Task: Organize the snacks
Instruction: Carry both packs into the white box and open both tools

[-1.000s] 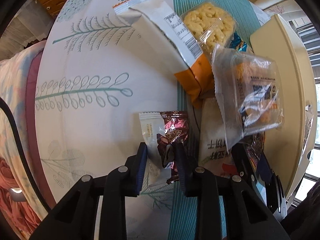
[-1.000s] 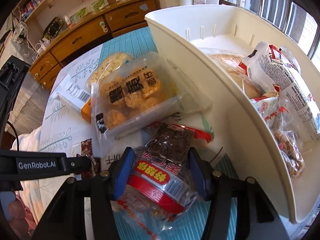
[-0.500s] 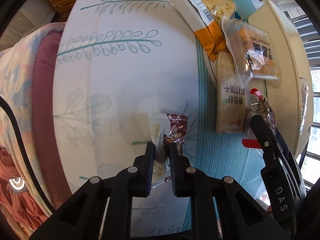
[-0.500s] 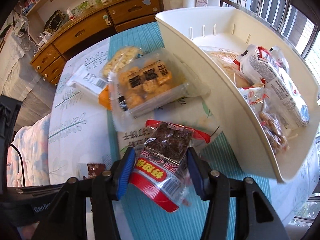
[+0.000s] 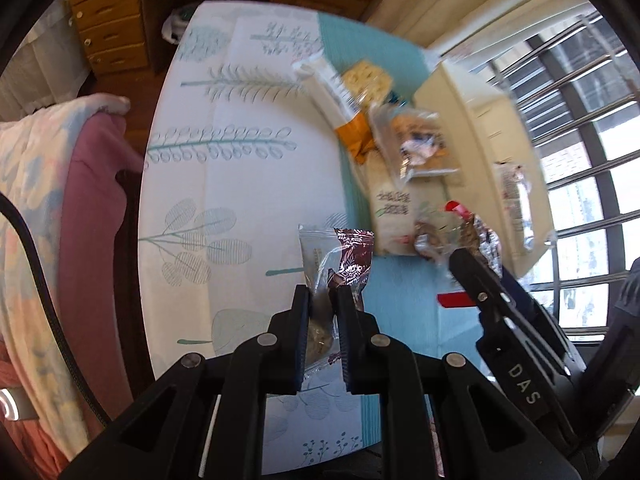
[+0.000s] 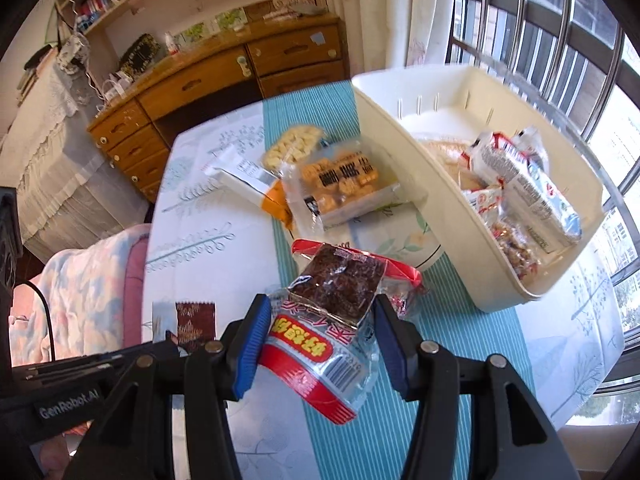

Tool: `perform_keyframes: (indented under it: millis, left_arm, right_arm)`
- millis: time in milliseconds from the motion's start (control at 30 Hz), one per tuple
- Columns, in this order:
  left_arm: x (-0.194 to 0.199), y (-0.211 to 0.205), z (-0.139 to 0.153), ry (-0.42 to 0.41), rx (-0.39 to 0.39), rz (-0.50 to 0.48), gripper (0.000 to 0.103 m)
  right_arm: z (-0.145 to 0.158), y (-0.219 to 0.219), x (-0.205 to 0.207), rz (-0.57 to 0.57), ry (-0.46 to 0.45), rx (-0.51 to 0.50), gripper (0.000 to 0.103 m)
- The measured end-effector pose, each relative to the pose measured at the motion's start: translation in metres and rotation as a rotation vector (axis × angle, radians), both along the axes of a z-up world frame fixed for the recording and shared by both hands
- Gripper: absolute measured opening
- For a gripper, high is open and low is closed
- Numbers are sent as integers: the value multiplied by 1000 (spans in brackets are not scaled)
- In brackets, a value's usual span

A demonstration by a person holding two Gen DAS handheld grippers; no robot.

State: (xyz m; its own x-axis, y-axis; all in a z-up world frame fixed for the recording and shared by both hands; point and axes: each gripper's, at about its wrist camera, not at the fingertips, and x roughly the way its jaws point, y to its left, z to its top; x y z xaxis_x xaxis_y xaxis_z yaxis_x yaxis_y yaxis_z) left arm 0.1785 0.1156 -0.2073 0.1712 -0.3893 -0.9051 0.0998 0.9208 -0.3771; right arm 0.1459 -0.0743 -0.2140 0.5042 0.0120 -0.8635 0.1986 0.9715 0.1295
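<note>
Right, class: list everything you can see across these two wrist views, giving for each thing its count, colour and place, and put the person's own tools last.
Bin: one, cream, right part of the table, holding several packets.
Tablecloth: one, white with a leaf print and a teal stripe, over the table.
Biscuit tray pack: one, clear with orange biscuits, beside the bin.
White-and-orange packet: one, left of the tray pack.
Pale puffs bag: one, clear, behind the tray pack.
Red snack pack: one, red and silver with a dark cake, in the right hand-held gripper.
Small wrapped snack: one, clear and maroon, in the left hand-held gripper.
Dresser: one, wood, behind the table.
Left hand-held gripper: black, shut.
Right hand-held gripper: black with blue pads, shut.
</note>
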Motion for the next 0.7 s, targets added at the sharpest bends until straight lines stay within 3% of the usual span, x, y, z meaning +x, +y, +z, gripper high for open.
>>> perform_keyframes:
  millis: [267,700]
  left_arm:
    - [-18,5,53,-191,-153,-13,12]
    - [-30,-31,101,-349,-173,-2,12]
  right_arm:
    - [34,-2,-21,9,-124,-6,52]
    - [75,-33,-35,122,-295,-4,52]
